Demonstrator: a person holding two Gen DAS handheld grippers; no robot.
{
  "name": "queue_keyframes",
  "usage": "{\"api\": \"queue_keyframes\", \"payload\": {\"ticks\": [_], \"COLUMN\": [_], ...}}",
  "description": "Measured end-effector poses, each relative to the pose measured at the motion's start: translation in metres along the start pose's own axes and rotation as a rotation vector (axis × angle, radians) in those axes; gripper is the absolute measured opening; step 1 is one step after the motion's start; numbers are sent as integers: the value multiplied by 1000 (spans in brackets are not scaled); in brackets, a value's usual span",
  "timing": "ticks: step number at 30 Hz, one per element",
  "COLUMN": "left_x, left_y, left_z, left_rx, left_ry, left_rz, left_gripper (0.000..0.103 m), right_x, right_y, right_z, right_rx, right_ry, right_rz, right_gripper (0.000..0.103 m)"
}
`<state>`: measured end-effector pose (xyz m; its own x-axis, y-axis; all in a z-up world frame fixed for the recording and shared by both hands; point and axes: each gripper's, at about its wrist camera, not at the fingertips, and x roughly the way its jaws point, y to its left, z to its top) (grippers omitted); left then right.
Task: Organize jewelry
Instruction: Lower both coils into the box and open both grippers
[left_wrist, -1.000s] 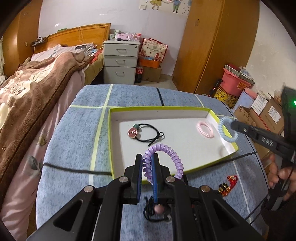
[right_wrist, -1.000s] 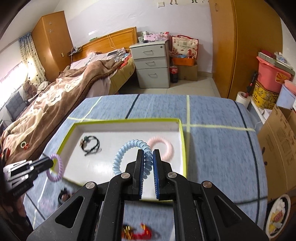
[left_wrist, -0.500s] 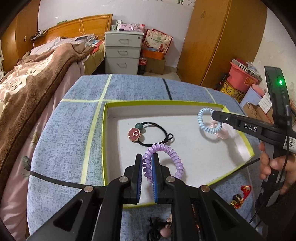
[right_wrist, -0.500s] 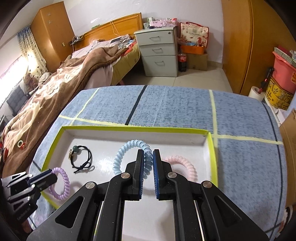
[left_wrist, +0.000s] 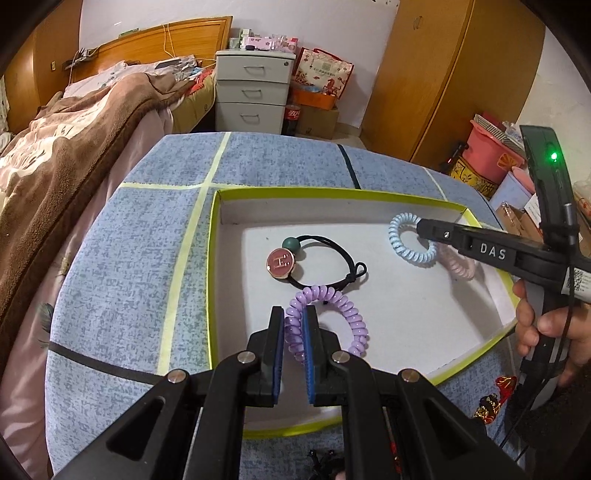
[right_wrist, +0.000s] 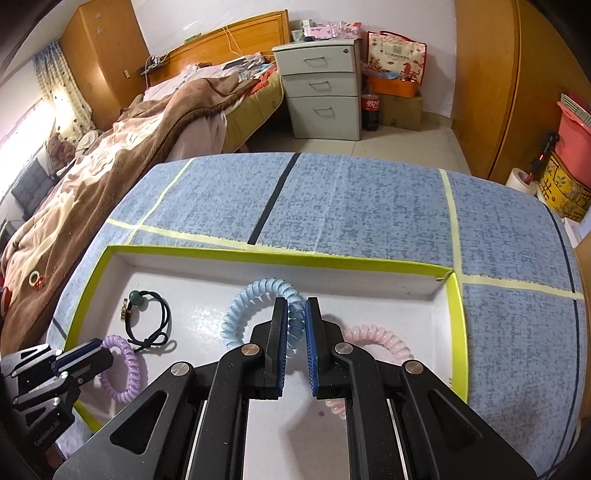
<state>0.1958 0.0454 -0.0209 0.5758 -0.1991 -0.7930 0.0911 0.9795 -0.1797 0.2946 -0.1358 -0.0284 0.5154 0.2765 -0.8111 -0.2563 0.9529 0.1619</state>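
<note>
My left gripper (left_wrist: 294, 317) is shut on a purple coil hair tie (left_wrist: 351, 317), held low over the near part of a white tray with a lime rim (left_wrist: 212, 258). My right gripper (right_wrist: 295, 310) is shut on a light blue coil hair tie (right_wrist: 240, 314) over the tray's right part, just above a pink coil hair tie (right_wrist: 384, 341) lying on the tray floor. A black elastic with a green bead and a red round charm (left_wrist: 280, 262) lies in the tray's middle. In the left wrist view the right gripper (left_wrist: 421, 225) reaches in from the right with the blue tie (left_wrist: 406, 251).
The tray sits on a blue cloth-covered table (right_wrist: 369, 206) marked with yellow and black tape lines. A red and gold ornament (left_wrist: 495, 398) and a dark hair tie (left_wrist: 325, 461) lie on the cloth near the front edge. A bed (right_wrist: 129, 147) stands to the left.
Both grippers moved forward and down over the tray with their hair ties. The blue tie went from the tray's right edge to above the pink tie.
</note>
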Motion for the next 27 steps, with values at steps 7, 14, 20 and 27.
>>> {"api": "queue_keyframes", "payload": {"ticks": [7, 14, 20, 27], "left_x": [1, -1, -9, -22], "left_y": [1, -3, -5, -10], "left_z": [1, 1, 0, -2], "left_rx": [-4, 7, 11, 16], "left_ry": [3, -4, -24, -44], "left_rz": [0, 11, 16, 6], "left_gripper": [11, 28, 40, 42], "right_x": [2, 3, -7, -25], "right_y": [-3, -1, 0, 6], "right_z": [-1, -1, -2, -6], "right_rx": [3, -7, -12, -11], "right_ry": [6, 5, -22, -49], "right_rz": [0, -5, -4, 15], "right_gripper": [10, 13, 31, 43]}}
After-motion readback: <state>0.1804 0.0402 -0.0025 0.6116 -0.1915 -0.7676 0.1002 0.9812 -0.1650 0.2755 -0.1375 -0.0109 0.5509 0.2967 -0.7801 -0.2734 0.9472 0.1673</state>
